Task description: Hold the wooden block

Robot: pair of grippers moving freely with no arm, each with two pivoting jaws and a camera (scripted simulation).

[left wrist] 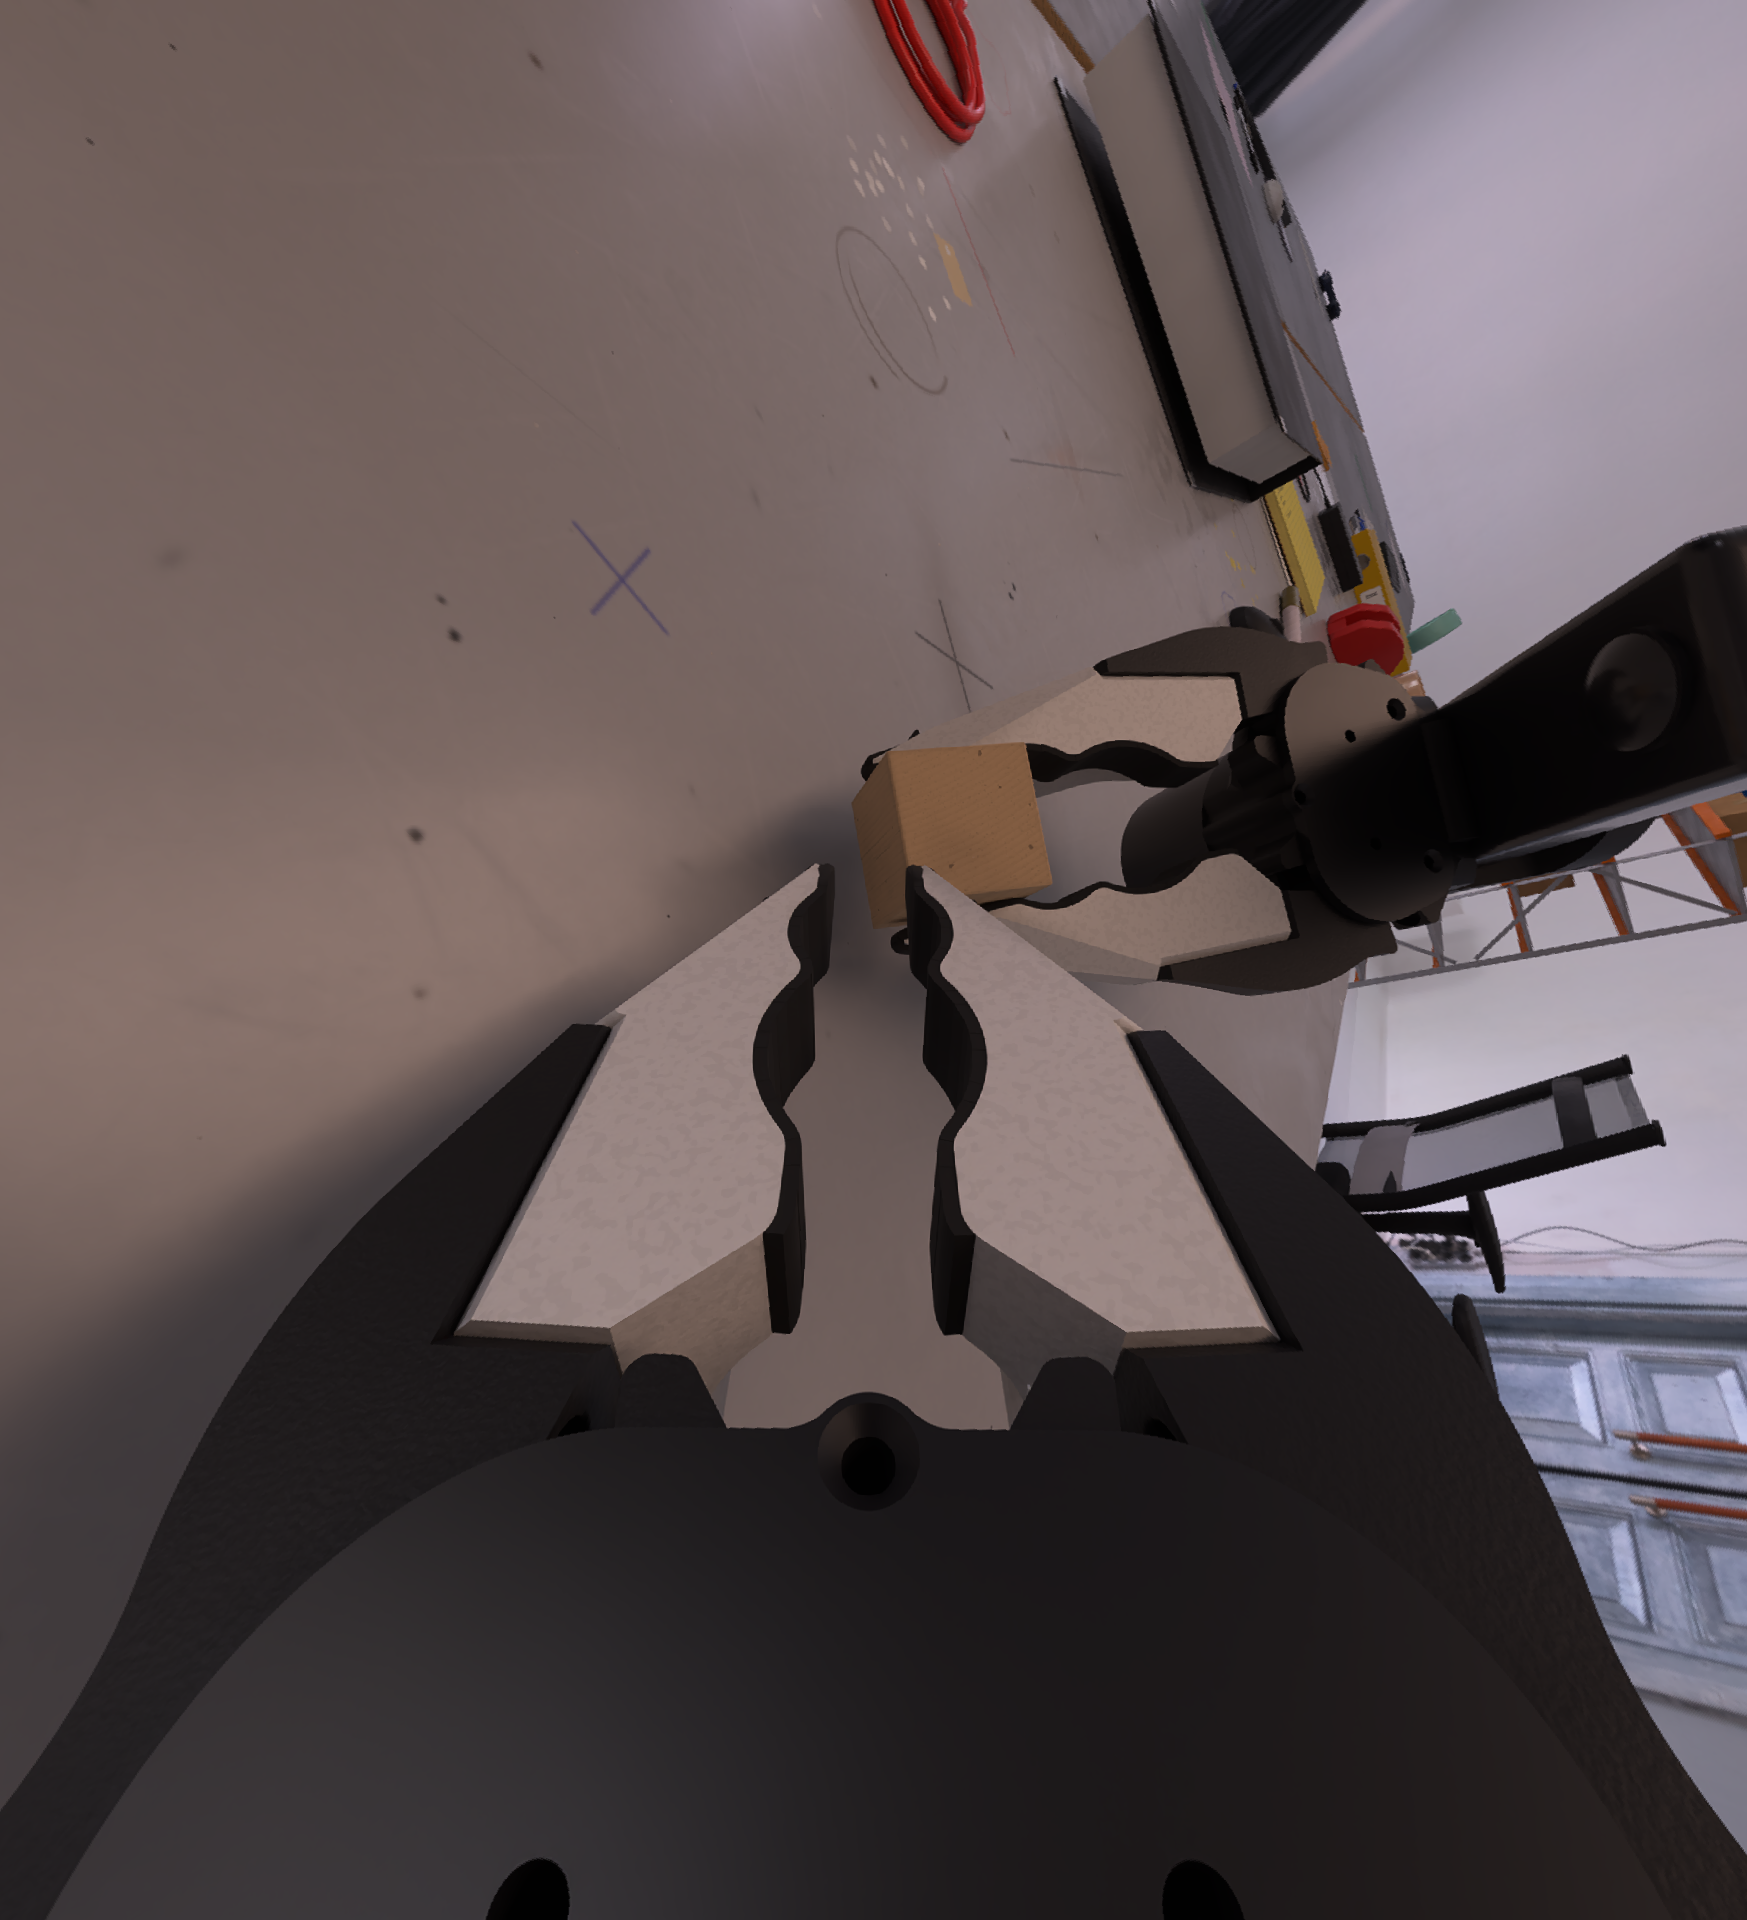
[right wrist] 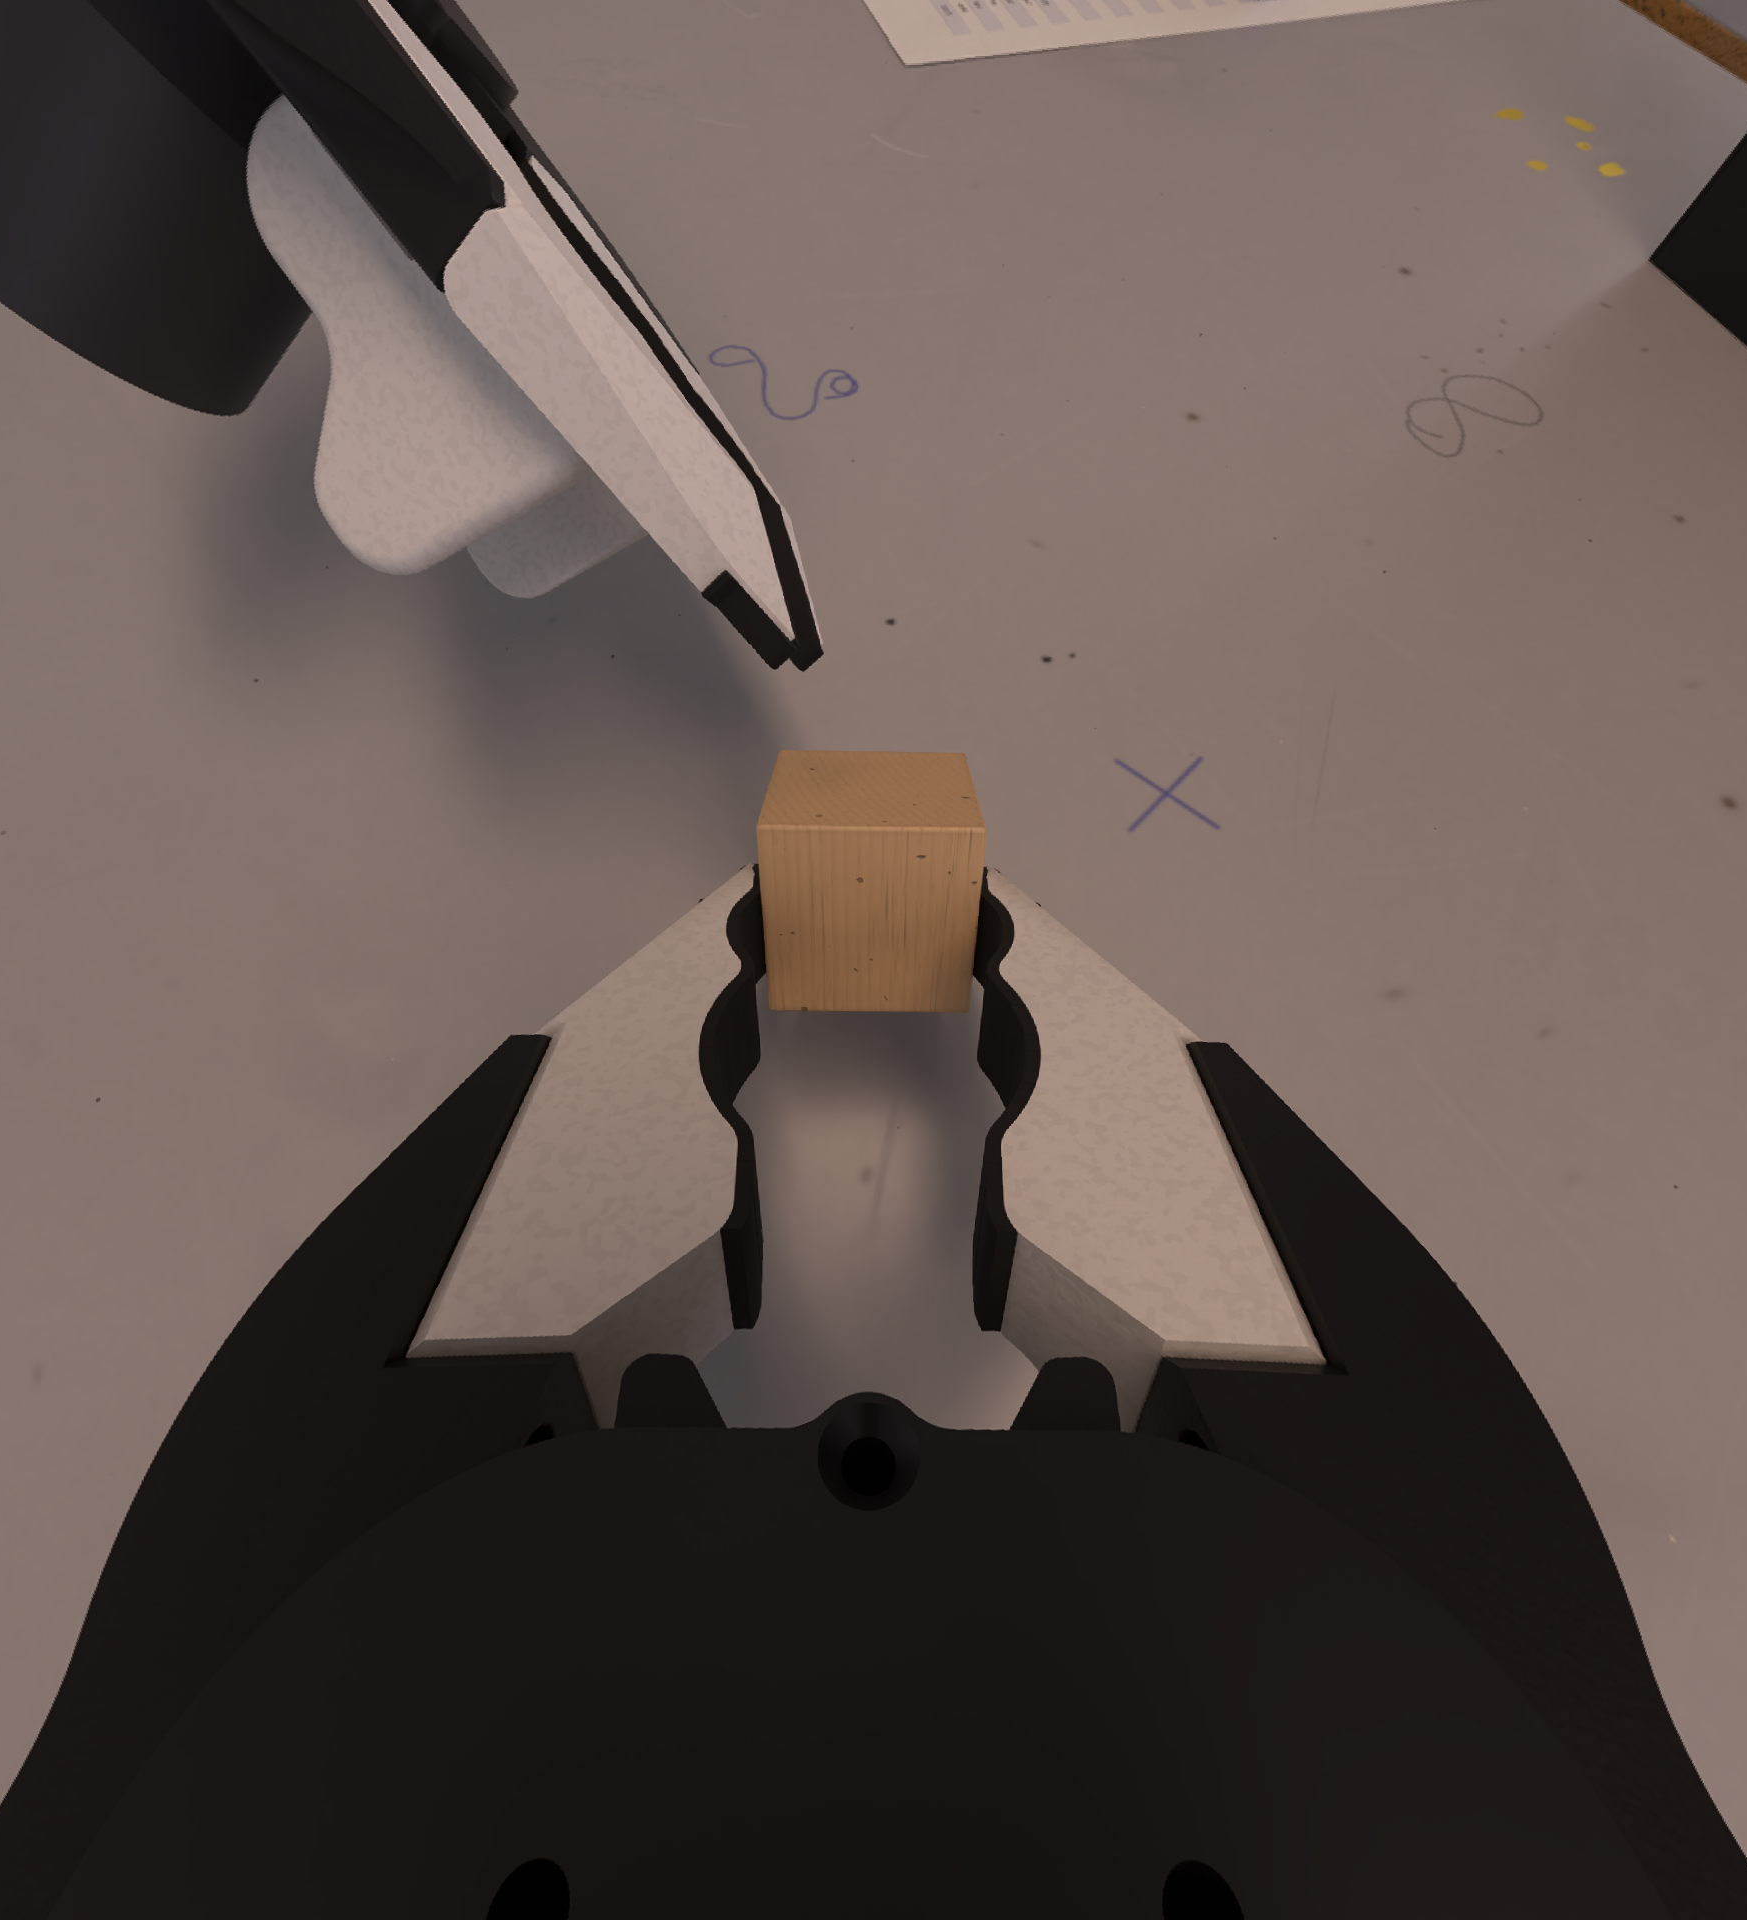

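Note:
A light wooden block sits between the fingertips of my right gripper, which is shut on its two sides, low over the grey table. In the left wrist view the block shows in the right gripper, which comes in from the right. My left gripper is empty, its jaws a narrow gap apart, and its tips are just short of the block. In the right wrist view the left gripper points down at the block from the upper left, close to it but apart.
A blue cross is drawn on the table right of the block. A red cable, a long white box and small yellow and red items lie along the far table edge. A paper sheet lies beyond.

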